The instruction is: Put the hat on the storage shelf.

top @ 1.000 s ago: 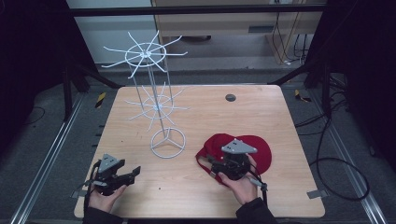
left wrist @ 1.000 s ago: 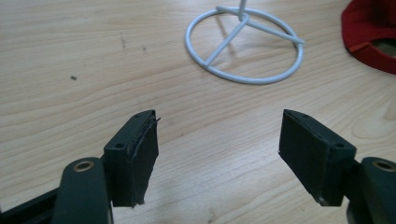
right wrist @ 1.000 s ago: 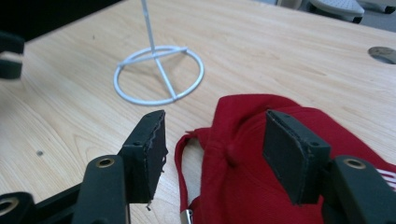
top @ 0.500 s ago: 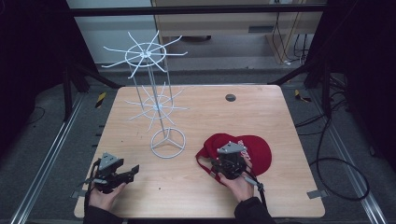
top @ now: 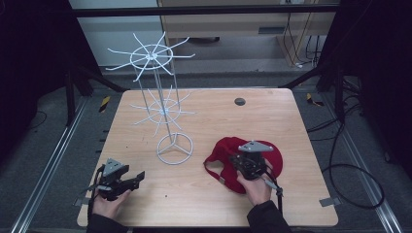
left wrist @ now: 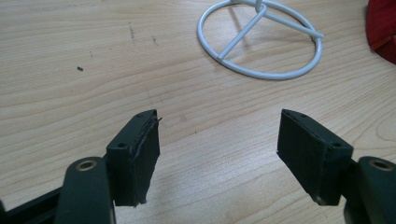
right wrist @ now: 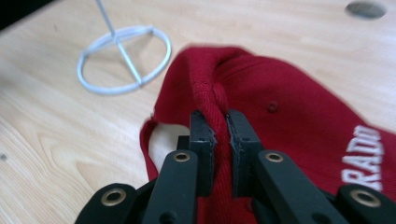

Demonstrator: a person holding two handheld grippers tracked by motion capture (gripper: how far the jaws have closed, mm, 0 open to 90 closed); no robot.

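While your left gripper (top: 137, 176) sits low over the table (top: 291, 126) near the front left corner, its jaws are spread wide apart with nothing in them. Next over is the white wire rack (top: 161, 112), its ring base flat on the wood. Further right, your right gripper (right wrist: 221, 122) has its jaws pinched tight on a fold of the red cap (right wrist: 299, 116) — the cap's lying just right of the rack's base.

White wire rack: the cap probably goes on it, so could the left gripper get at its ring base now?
Probably yes: the left gripper is open, with bare table between it and the ring base.
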